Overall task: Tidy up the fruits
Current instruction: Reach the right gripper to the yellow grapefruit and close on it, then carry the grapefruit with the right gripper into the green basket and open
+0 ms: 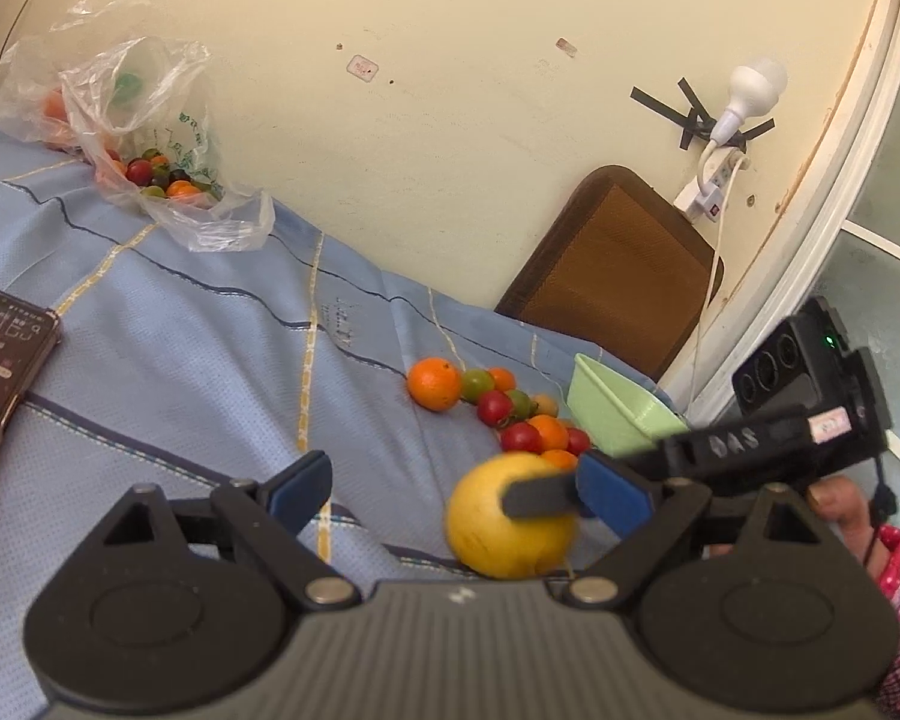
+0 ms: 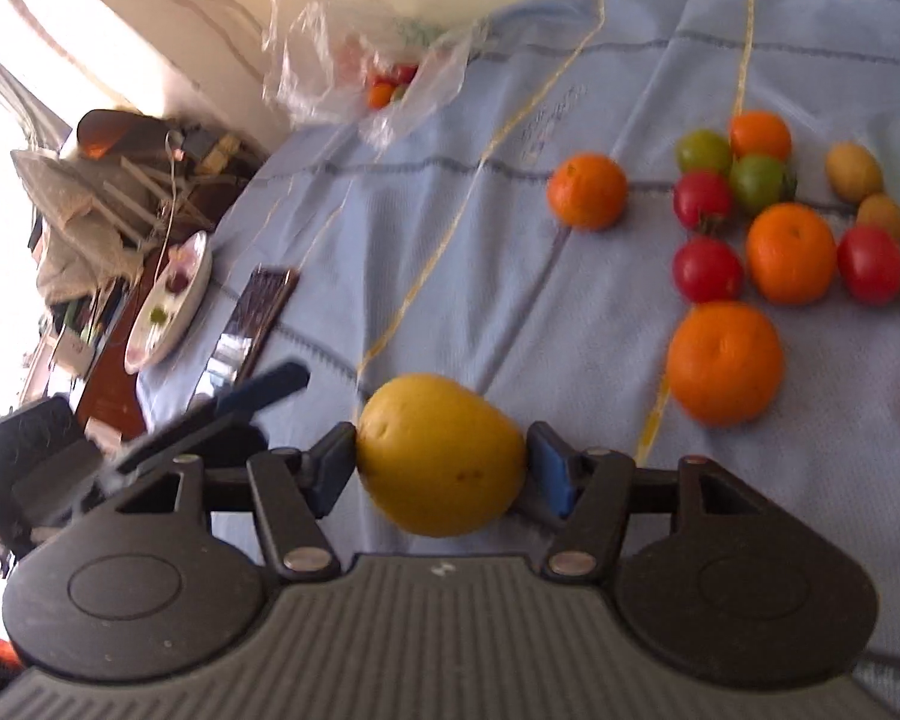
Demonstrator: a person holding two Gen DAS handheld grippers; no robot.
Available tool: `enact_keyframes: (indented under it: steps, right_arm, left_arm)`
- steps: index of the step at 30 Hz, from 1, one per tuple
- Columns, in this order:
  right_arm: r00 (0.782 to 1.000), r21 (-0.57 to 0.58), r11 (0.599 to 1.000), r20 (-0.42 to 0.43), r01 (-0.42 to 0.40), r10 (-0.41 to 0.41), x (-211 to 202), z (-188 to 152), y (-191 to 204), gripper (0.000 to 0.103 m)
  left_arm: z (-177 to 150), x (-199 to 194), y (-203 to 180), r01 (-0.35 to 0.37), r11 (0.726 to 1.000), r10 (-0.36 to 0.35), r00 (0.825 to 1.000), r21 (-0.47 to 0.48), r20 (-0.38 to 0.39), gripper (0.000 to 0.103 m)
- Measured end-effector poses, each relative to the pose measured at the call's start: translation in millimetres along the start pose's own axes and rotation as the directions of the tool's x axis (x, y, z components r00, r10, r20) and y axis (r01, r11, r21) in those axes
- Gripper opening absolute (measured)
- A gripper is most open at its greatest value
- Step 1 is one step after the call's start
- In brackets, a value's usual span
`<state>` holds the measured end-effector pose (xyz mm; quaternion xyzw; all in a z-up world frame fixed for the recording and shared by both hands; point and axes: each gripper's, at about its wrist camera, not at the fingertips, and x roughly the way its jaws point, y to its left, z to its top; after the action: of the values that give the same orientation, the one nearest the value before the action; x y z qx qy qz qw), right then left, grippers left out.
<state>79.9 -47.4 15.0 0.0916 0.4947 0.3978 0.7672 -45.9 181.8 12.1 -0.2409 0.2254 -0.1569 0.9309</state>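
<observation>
Step in hand: carrying one fruit, as I judge it. My right gripper (image 2: 441, 465) is closed on a yellow pear-shaped fruit (image 2: 441, 456), one blue pad (image 2: 555, 477) pressed to each flank. Whether the fruit is lifted off the blue striped cloth (image 2: 450, 240) or just resting on it, I cannot tell.

My left gripper (image 1: 450, 489): jaws wide, holding nothing. The right gripper's finger crosses its view just in front of the yellow fruit (image 1: 510, 522).

Item held: yellow fruit, broad at one end and narrowing toward the other, skin smooth with faint pitting and a few small brown specks. Possibly a pear or a lemon; not certain.

Other stock on the cloth:
- Loose cluster ahead of me: mandarins, the nearest (image 2: 725, 363) the largest; red cherry tomatoes (image 2: 707, 270); green ones (image 2: 703, 151); small yellowish fruits (image 2: 853, 171).
- Pale green tray (image 1: 615, 411) just beside that cluster, in the left view. Contents not visible.
- Clear plastic bag (image 1: 144, 138) well apart, by the wall, with more small fruit inside.

Next move, my estimate: the tray looks the likely destination. Keep the grip steady, since the rounded skin could slip between flat pads; carry over the cluster without knocking the small fruit, which would roll easily; lower before releasing.
</observation>
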Motion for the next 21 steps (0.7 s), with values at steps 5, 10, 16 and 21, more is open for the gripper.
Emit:
enact_keyframes:
  steps: [5,10,16,21]
  right_arm:
    - [0.992,-0.049,0.997,0.116,0.065,-0.059,2.6,5.5,11.1,0.066]
    - [0.983,-0.081,0.994,0.173,0.069,-0.054,-4.2,-3.5,11.7,0.066]
    - [0.951,-0.089,0.995,0.309,0.047,-0.017,-28.2,-3.3,-4.5,0.067]
    - [0.927,-0.130,0.983,0.368,0.127,-0.071,-31.6,-17.0,-4.5,0.067]
  left_arm:
    - [3.5,3.0,-4.2,0.003,1.000,-0.003,1.000,0.004,-0.005,0.091]
    - [4.4,11.7,-5.5,0.021,1.000,-0.021,0.999,0.002,-0.029,0.091]
    - [-0.2,20.9,-12.2,0.028,0.999,-0.026,0.998,0.041,-0.058,0.091]
    - [-1.1,30.2,-13.3,0.033,0.999,-0.029,0.996,0.044,-0.079,0.091]
